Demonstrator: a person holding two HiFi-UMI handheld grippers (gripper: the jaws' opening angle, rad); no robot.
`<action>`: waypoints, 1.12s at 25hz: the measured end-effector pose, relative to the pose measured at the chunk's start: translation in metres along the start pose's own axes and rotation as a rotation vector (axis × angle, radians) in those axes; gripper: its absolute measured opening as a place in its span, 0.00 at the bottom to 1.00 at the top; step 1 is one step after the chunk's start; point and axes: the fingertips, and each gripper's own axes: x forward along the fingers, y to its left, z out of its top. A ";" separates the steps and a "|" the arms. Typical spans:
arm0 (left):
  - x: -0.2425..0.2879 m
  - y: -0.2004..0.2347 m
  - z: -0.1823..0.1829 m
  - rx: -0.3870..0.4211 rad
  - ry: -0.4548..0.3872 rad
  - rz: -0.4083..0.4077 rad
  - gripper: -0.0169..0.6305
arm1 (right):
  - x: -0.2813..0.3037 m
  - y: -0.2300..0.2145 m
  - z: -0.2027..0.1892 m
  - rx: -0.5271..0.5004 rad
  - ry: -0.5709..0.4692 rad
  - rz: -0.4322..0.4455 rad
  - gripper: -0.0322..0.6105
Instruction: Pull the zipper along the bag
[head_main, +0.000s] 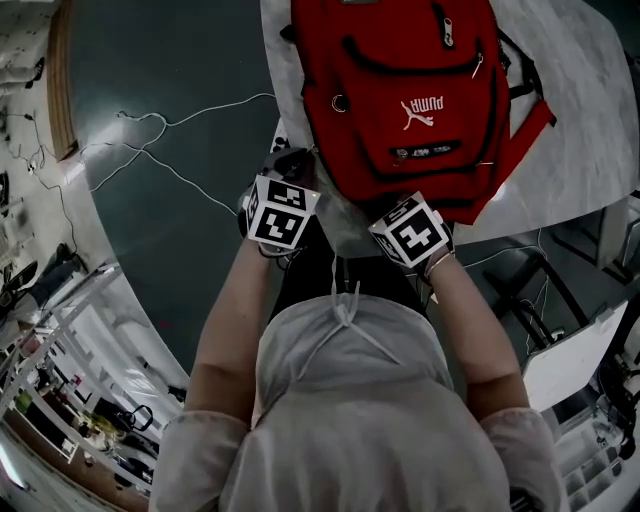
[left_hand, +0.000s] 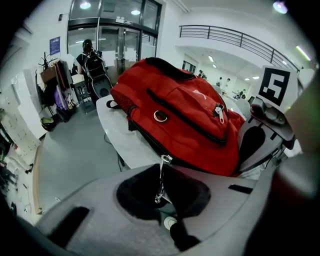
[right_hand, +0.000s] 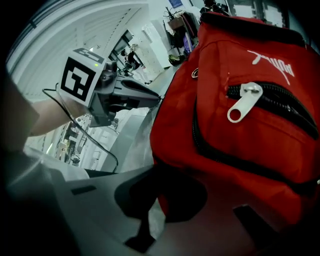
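Note:
A red backpack (head_main: 400, 100) lies flat on a white table (head_main: 590, 120), its bottom end towards me. At the bag's near left corner, my left gripper (head_main: 296, 165) is shut on a thin metal zipper pull (left_hand: 161, 177), which runs up from between the jaws to the bag's black side zipper. My right gripper (head_main: 402, 203) is at the near edge, shut on the bag's red fabric (right_hand: 165, 200). A silver pocket zipper pull (right_hand: 245, 100) lies on the front pocket. Each gripper shows in the other's view: the right one (left_hand: 265, 130), the left one (right_hand: 110, 95).
The table edge (left_hand: 120, 130) curves away left of the bag, above a dark floor with a loose white cable (head_main: 170, 150). A black chair (head_main: 520, 290) stands at my right. A person (left_hand: 90, 60) stands far back by glass doors, beside cluttered racks.

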 end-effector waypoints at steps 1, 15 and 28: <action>0.001 0.004 0.003 -0.003 -0.005 0.001 0.07 | 0.000 0.000 0.000 0.004 0.004 0.010 0.09; 0.013 0.047 0.040 0.016 -0.050 0.017 0.07 | 0.002 0.003 0.002 -0.002 0.077 0.045 0.09; 0.025 0.070 0.065 0.030 -0.046 0.013 0.07 | 0.002 0.002 0.004 0.015 0.071 0.034 0.09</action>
